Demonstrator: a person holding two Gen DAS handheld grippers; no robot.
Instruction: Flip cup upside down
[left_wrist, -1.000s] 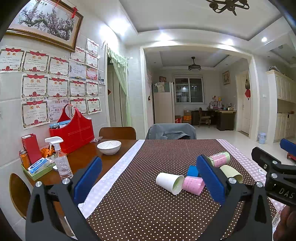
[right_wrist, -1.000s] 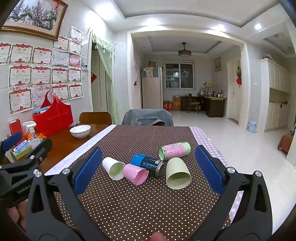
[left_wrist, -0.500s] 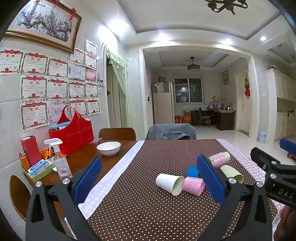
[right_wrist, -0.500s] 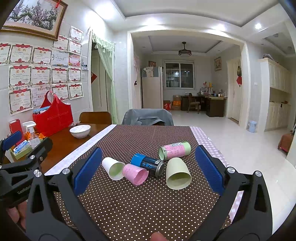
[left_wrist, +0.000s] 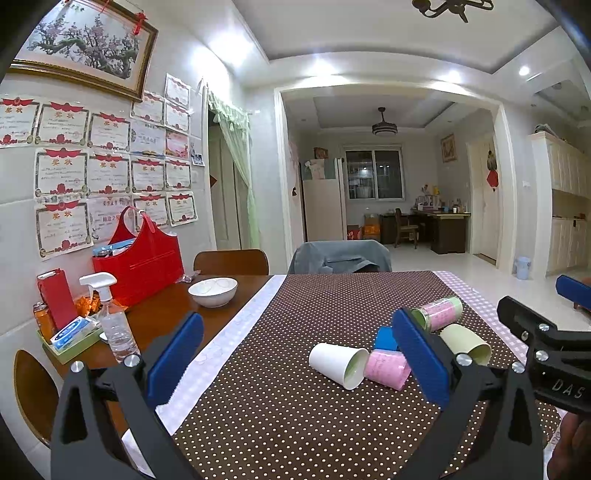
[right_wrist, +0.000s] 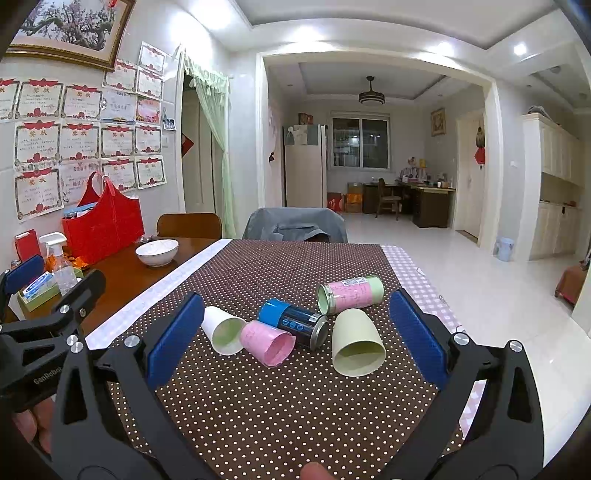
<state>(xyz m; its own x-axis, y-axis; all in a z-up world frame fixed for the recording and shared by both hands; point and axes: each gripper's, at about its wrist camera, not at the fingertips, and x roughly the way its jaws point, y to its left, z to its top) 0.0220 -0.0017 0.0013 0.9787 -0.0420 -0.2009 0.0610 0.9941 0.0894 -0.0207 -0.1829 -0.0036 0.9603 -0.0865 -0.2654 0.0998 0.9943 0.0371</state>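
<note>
Several cups lie on their sides on the brown dotted tablecloth (right_wrist: 280, 406): a white cup (right_wrist: 223, 330), a pink cup (right_wrist: 267, 342), a pale green cup (right_wrist: 356, 347), a blue and black can (right_wrist: 295, 323) and a pink and green jar (right_wrist: 351, 294). My right gripper (right_wrist: 293, 339) is open and empty, a little in front of them. My left gripper (left_wrist: 295, 362) is open and empty, to the left of the white cup (left_wrist: 338, 363) and the pink cup (left_wrist: 386, 369). The right gripper's body shows at the right of the left wrist view.
A white bowl (left_wrist: 213, 291), a spray bottle (left_wrist: 110, 321), a red bag (left_wrist: 142, 264) and a tissue tray (left_wrist: 70, 336) stand on the bare wood at the left. Two chairs (right_wrist: 295, 227) stand at the far table edge. The table's right edge drops to the tiled floor.
</note>
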